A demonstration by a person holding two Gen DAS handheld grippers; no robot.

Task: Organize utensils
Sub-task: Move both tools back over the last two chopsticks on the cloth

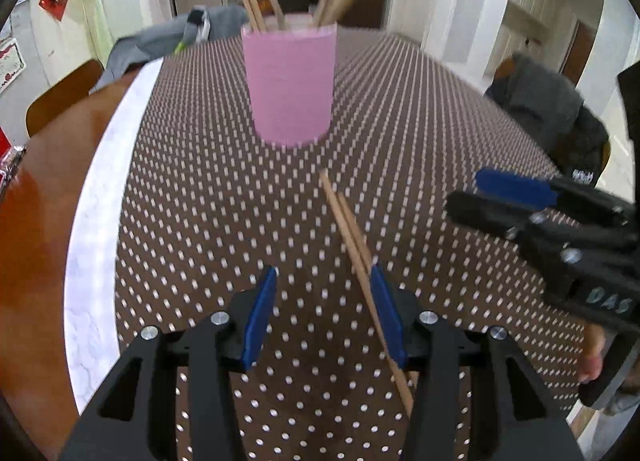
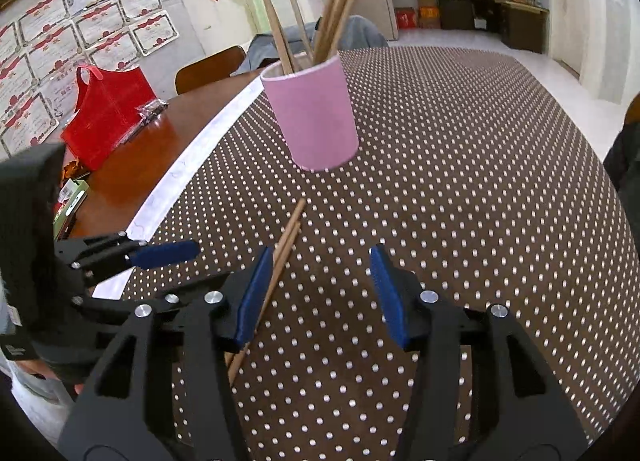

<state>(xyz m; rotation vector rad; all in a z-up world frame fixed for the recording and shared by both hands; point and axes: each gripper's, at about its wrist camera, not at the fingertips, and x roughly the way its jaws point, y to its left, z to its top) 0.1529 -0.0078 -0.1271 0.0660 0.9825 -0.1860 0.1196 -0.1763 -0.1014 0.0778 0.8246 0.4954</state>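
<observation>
A pink cup stands upright on the brown dotted tablecloth with several wooden chopsticks leaning in it. Two more chopsticks lie side by side on the cloth, nearer than the cup. My left gripper is open just above the cloth; the pair runs along the inside of its right finger. My right gripper is open too, and the same pair lies beside its left finger. No pad presses on them.
A white marble strip borders the cloth on the left, with bare wooden table beyond it. A red bag stands there. Grey clothing lies at the far end; a dark garment hangs on a chair at right.
</observation>
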